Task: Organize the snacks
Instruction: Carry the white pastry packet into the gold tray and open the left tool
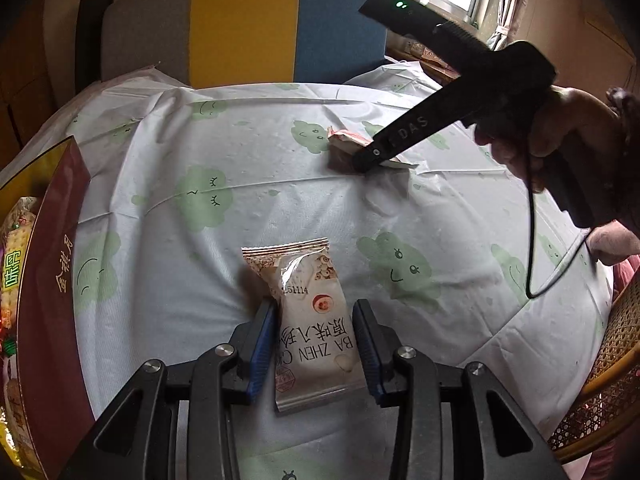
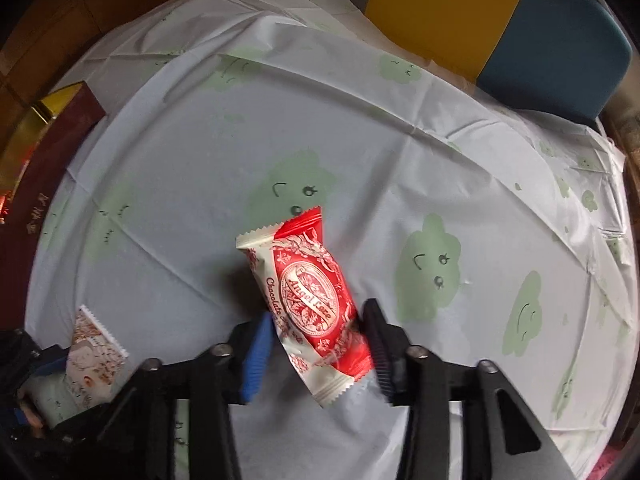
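A white snack packet (image 1: 316, 320) with red print lies on the tablecloth, and my left gripper (image 1: 314, 312) is shut on it, blue pads against both long sides. The same packet shows at the lower left of the right wrist view (image 2: 94, 348). A red and white chocolate packet (image 2: 308, 292) sits tilted between the pads of my right gripper (image 2: 318, 316), which is shut on it. In the left wrist view the right gripper (image 1: 372, 156) points steeply down onto that red packet (image 1: 344, 138), mid-table, with a person's hand (image 1: 560, 136) on its handle.
A maroon box (image 1: 52, 240) with a gold lining and several snacks inside stands at the table's left edge, also seen as the maroon box (image 2: 60, 148). A grey, yellow and blue chair back (image 1: 244, 28) is behind the table. A wicker chair (image 1: 612, 380) is at right.
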Tool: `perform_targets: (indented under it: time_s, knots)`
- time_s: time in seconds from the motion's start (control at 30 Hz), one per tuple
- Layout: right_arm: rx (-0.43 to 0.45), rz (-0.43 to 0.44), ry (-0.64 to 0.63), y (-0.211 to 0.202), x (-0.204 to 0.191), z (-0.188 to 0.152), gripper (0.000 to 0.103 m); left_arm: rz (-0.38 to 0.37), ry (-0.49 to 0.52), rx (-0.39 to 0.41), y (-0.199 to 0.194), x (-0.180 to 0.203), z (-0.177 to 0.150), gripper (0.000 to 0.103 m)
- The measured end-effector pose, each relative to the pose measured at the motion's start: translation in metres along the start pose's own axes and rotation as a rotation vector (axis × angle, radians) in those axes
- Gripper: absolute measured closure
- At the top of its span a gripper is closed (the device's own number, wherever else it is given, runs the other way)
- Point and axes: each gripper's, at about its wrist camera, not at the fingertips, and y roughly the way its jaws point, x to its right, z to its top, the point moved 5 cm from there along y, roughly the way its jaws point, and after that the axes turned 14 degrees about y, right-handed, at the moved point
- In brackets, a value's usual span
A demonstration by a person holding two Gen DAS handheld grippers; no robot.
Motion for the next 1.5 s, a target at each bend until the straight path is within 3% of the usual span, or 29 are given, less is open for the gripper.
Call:
perform_targets:
  time_s: [0.27, 0.43, 0.57, 0.77, 0.83, 0.9, 1.3, 1.37, 1.43, 1.5]
  knots:
    - [-0.033, 0.158, 0.117, -0.024, -0.018, -0.066, 0.063, 0.01, -0.002, 0.011, -0.002, 0.002, -0.002, 0.063]
    - [-0.017, 0.191, 0.153, -0.023, -0.023, -0.089, 0.062, 0.028, 0.007, 0.01, -0.004, 0.005, -0.003, 0.064]
    - [0.002, 0.216, 0.184, -0.027, -0.016, -0.093, 0.062, 0.029, 0.001, -0.005, -0.006, 0.005, -0.004, 0.065]
    - [0.017, 0.208, 0.161, -0.03, -0.022, -0.097, 0.054, 0.052, 0.009, -0.026, -0.018, 0.008, -0.016, 0.065]
    - [0.015, 0.222, 0.139, -0.029, -0.027, -0.097, 0.042, 0.059, 0.027, -0.026, -0.019, 0.009, -0.019, 0.066]
    - [0.018, 0.208, 0.121, -0.029, -0.032, -0.098, 0.038, 0.065, 0.027, -0.027, -0.021, 0.009, -0.021, 0.066]
    - [0.011, 0.203, 0.098, -0.026, -0.039, -0.096, 0.031, 0.078, 0.027, -0.034, -0.028, 0.009, -0.028, 0.066]
    - [0.018, 0.179, 0.089, -0.023, -0.044, -0.095, 0.031, 0.085, 0.028, -0.036, -0.03, 0.009, -0.03, 0.066]
    - [0.054, 0.1, 0.08, -0.023, -0.046, -0.097, 0.047, 0.084, 0.027, -0.039, -0.032, 0.01, -0.03, 0.066]
    - [0.074, 0.081, 0.068, -0.026, -0.052, -0.099, 0.058, 0.08, 0.017, -0.035, -0.036, 0.008, -0.031, 0.066]
